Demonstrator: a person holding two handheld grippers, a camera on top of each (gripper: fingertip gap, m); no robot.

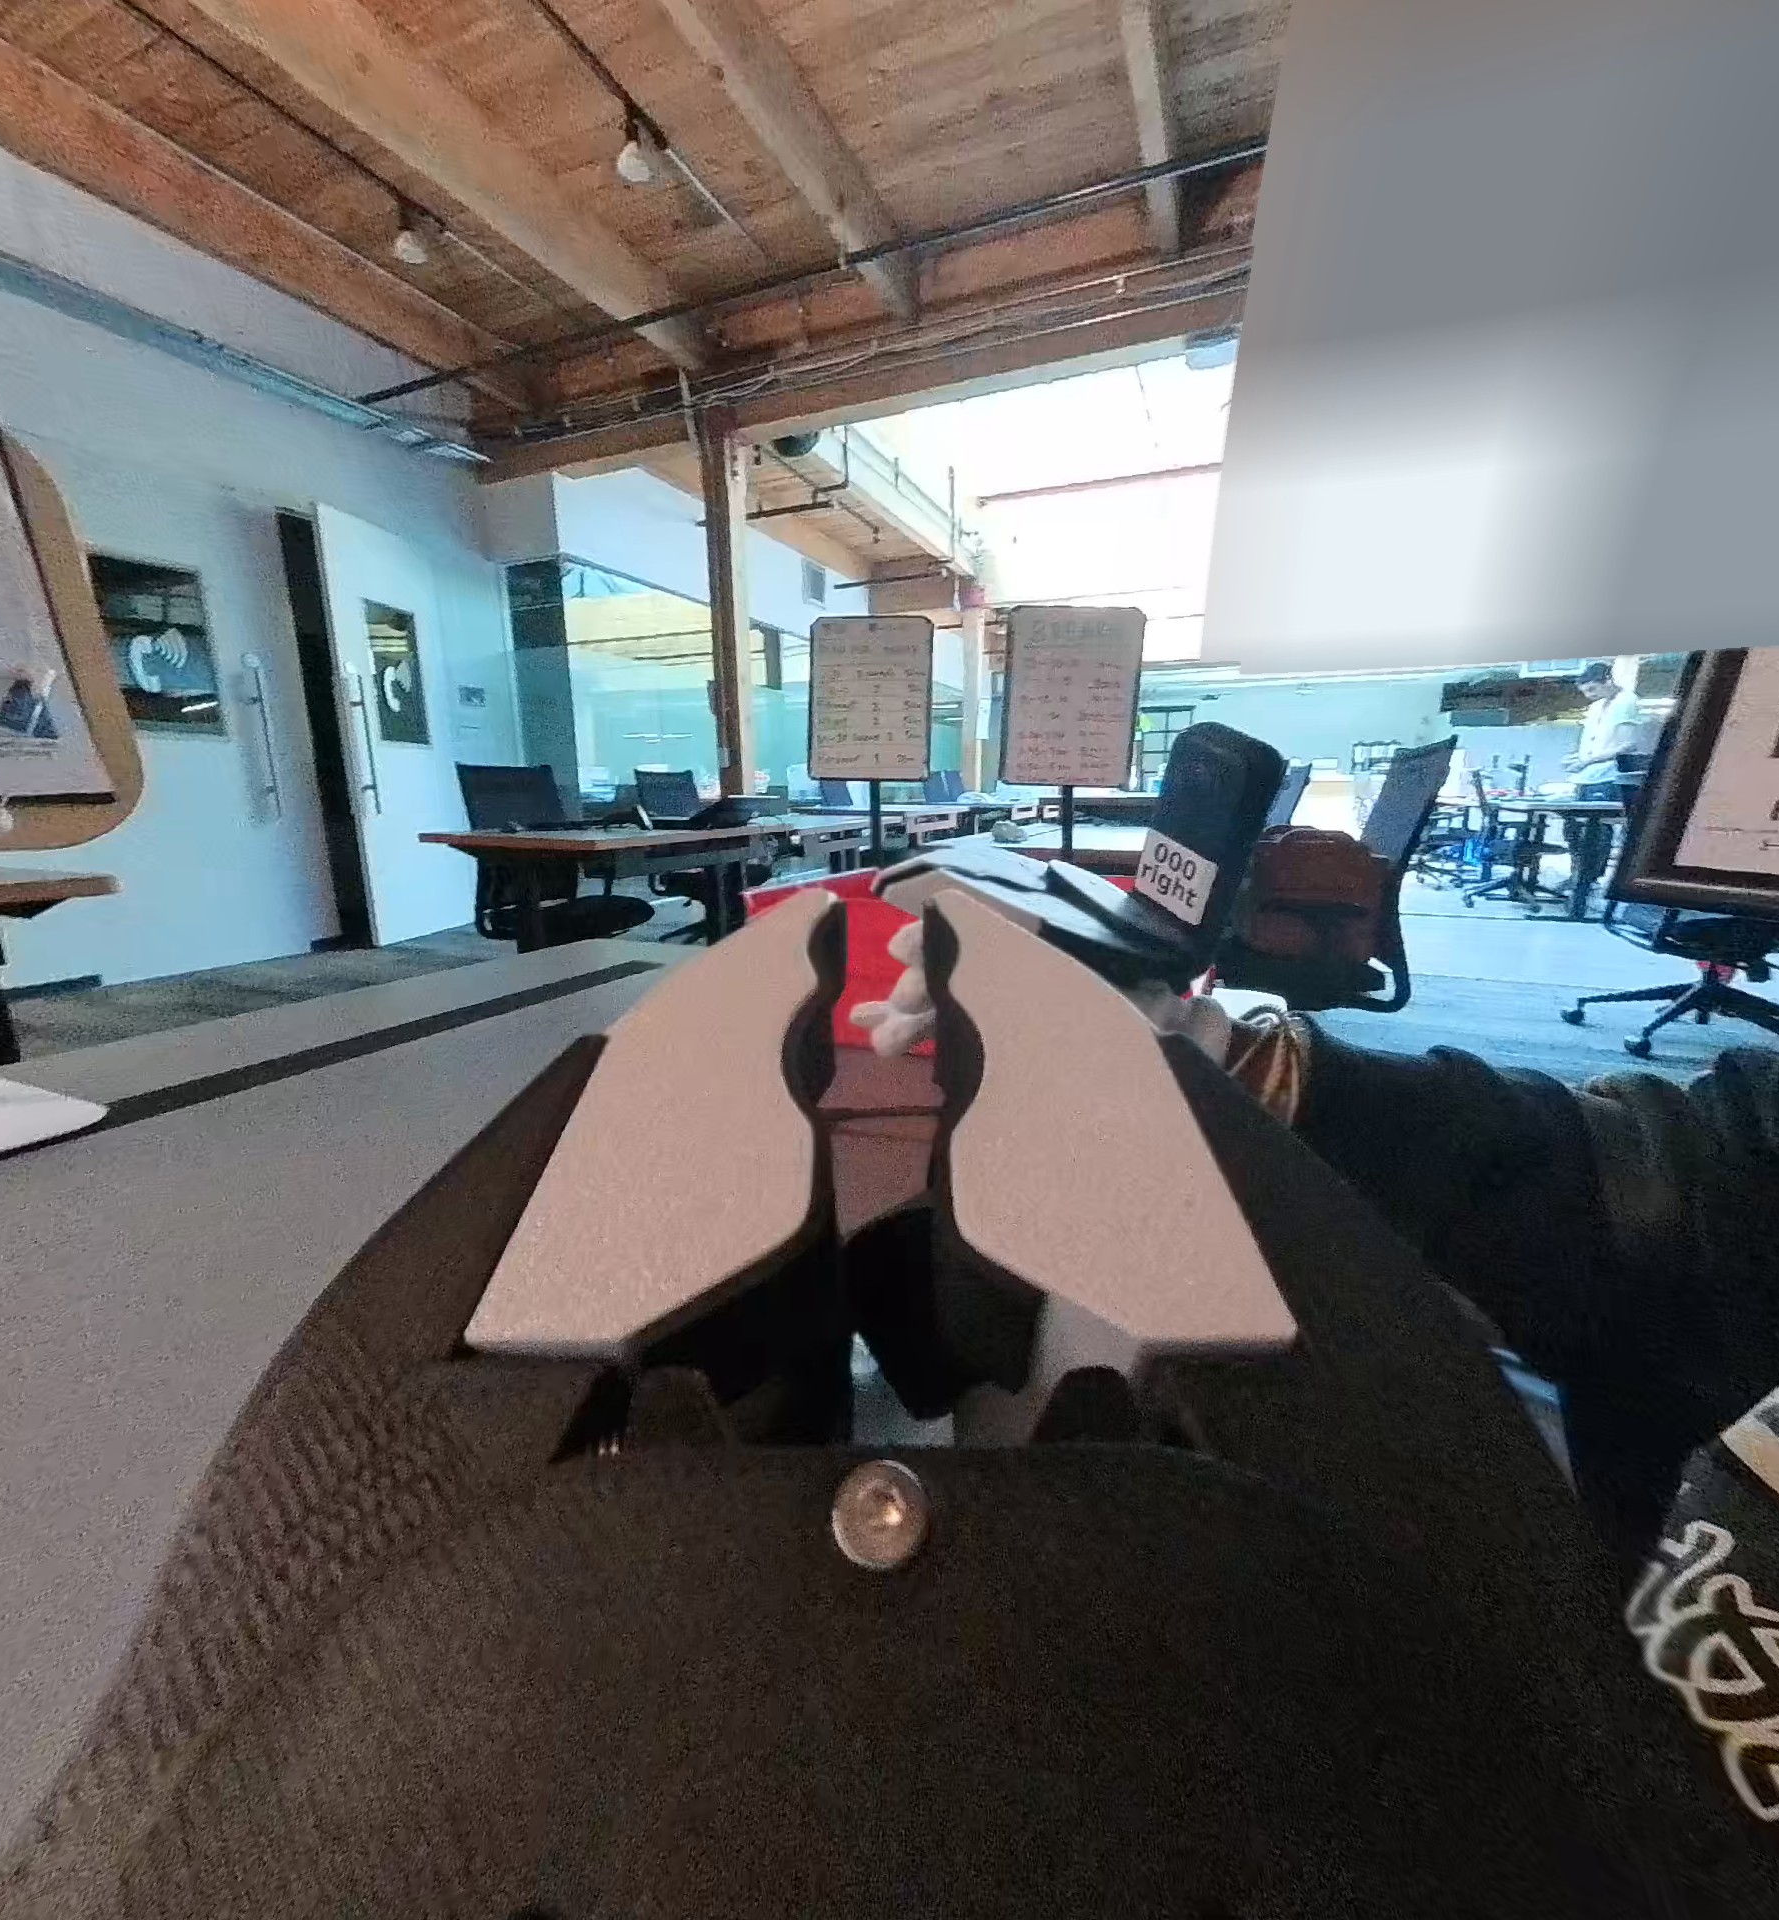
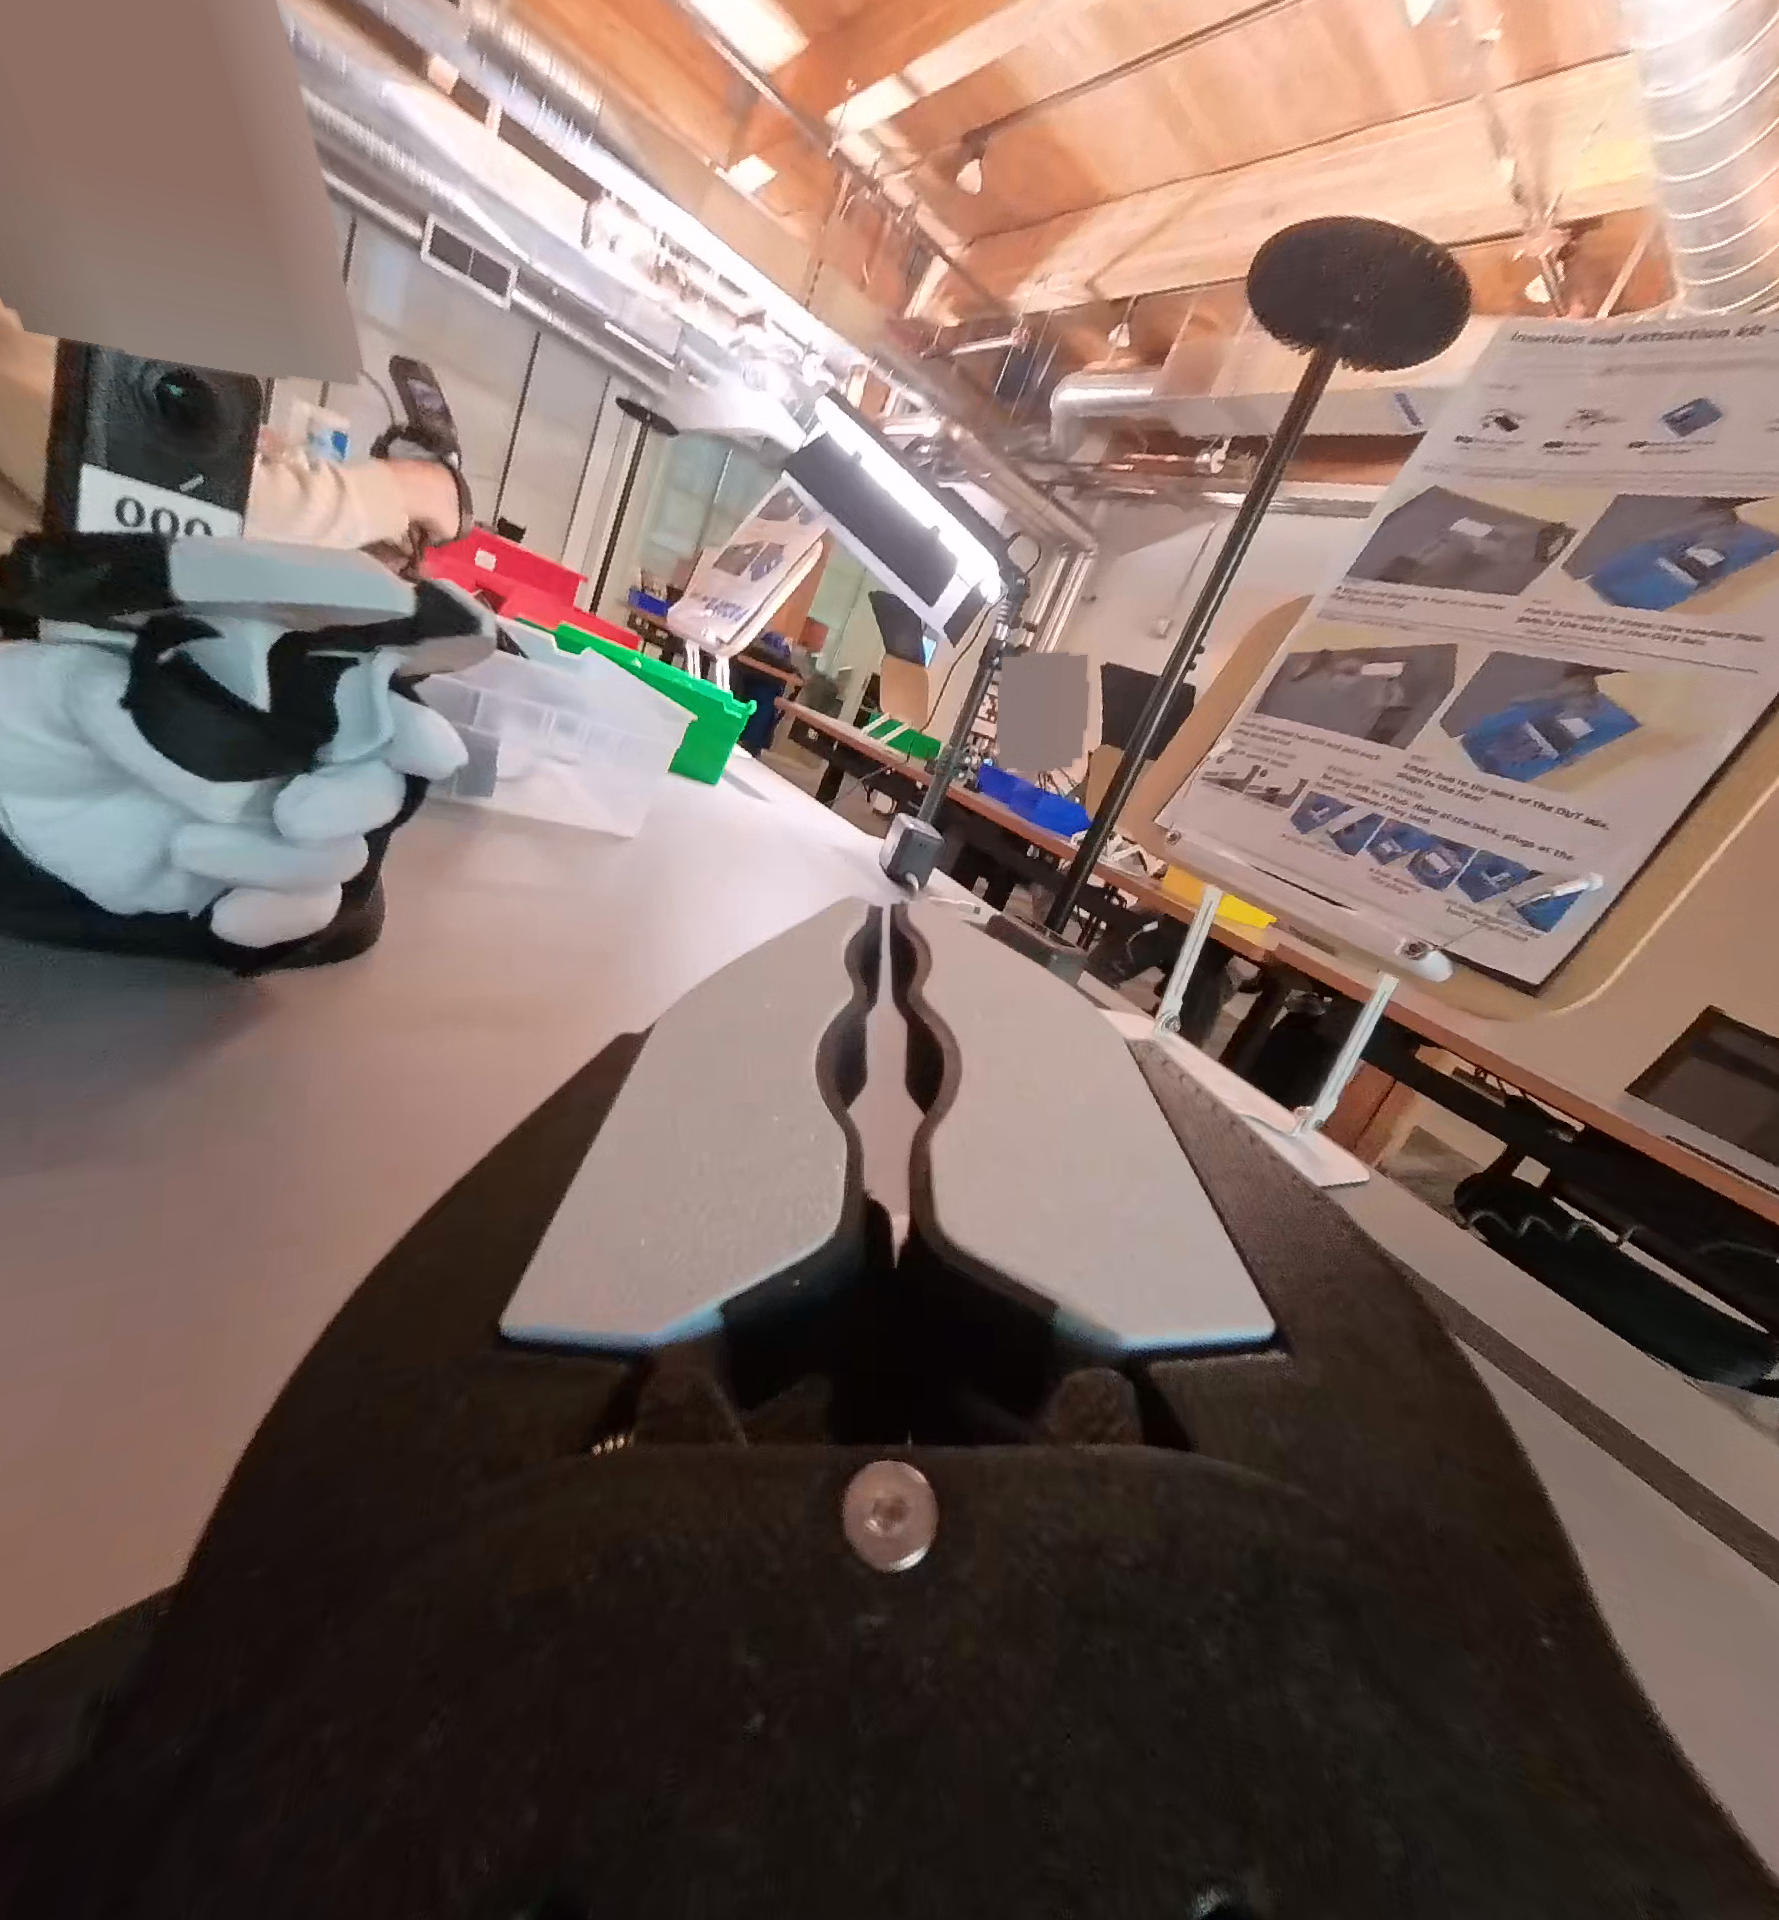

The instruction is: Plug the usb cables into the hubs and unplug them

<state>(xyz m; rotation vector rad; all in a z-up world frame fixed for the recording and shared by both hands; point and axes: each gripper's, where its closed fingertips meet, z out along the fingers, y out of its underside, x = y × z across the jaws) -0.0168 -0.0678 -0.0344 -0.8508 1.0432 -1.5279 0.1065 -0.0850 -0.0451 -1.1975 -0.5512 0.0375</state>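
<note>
My left gripper (image 1: 885,914) is held low over the grey table (image 1: 189,1195). Its fingers stand a narrow gap apart with nothing between them. Through the gap I see a red bin (image 1: 869,966) and a white gloved finger (image 1: 900,1013) behind. My right gripper (image 2: 880,914) is shut, its pads together on nothing. It also shows in the left wrist view (image 1: 890,881), just beyond the left fingertips. The left gripper (image 2: 474,634) shows in the right wrist view, held by a white gloved hand (image 2: 137,790). I cannot make out a USB cable or hub in either view.
A clear plastic box (image 2: 563,727), a green bin (image 2: 677,707) and a red bin (image 2: 511,582) stand on the table at the left. A small grey block (image 2: 911,847) with a thin white cable, a black stand (image 2: 1269,478) and an instruction board (image 2: 1550,644) stand ahead and right. Left tips to right tips: about 12 cm.
</note>
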